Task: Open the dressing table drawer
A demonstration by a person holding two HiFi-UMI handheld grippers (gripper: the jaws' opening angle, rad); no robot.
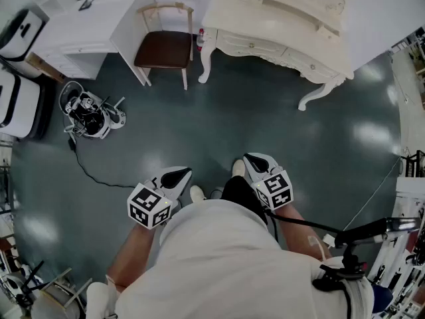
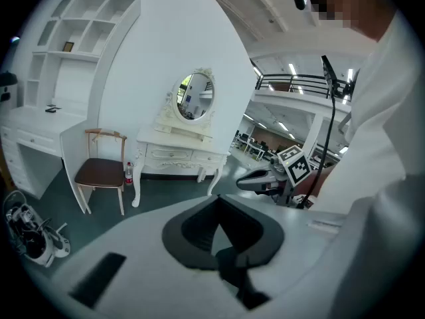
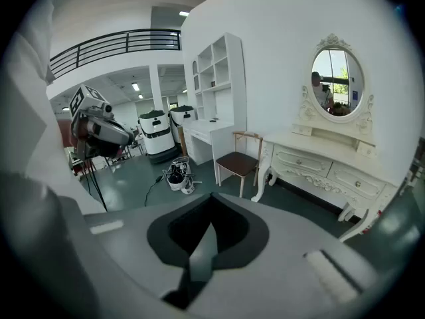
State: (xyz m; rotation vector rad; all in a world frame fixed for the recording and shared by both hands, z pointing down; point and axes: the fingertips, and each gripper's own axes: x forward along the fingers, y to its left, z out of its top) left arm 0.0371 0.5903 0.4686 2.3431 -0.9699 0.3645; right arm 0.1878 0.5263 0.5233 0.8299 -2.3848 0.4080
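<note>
Both left gripper (image 1: pixel 178 176) and right gripper (image 1: pixel 255 161) hang idle, jaws pressed together, empty: the dressing table (image 1: pixel 265 25), upper right, is probably out of reach.

The dressing table (image 3: pixel 332 153) is cream-white with carved trim. It stands upright on curved legs (image 3: pixel 260 178) on the dark floor (image 1: pixel 252 118), with its back against the white wall (image 3: pixel 279 58). An oval mirror (image 3: pixel 337 82) in a carved frame rises from the rear of the worktop (image 3: pixel 319 141). Two drawers show side by side below the worktop, seen from the front as the left drawer (image 3: pixel 297 160) and the right drawer (image 3: pixel 356 182). Both are fully shut, their fronts flush with the frame.
</note>
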